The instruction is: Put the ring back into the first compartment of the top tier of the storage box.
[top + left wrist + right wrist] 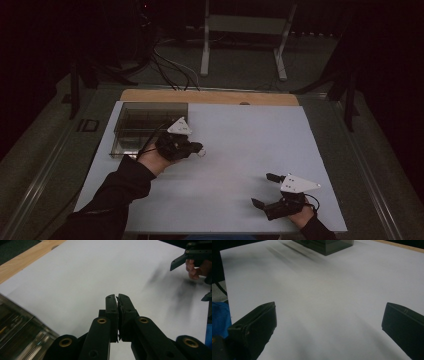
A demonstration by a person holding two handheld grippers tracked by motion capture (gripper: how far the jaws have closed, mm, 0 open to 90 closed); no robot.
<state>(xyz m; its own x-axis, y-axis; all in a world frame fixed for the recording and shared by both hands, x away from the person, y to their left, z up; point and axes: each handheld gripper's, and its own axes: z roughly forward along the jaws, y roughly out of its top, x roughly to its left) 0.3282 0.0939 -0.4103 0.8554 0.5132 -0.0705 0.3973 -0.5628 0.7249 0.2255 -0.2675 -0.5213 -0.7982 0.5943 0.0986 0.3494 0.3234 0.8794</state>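
Observation:
My left gripper (pixel 199 149) hovers over the left middle of the white tabletop (pixel 240 130), just right of a clear plastic box (pixel 145 125). In the left gripper view its jaws (pixel 117 296) are pressed together, with nothing visible between them. My right gripper (pixel 265 190) rests near the front right of the table and is open. The right gripper view has its two black jaws (pixel 329 315) far apart over bare white surface. The hand (pixel 197 267) holding the right gripper appears at the top right of the left gripper view.
The clear box (pixel 20 332) stands at the table's back left, its near corner (pixel 324 245) also in the right gripper view. A wooden strip (pixel 210 96) runs along the far edge. Beyond the table are cables (pixel 170 65) and a metal stand (pixel 245 30) on the dark floor.

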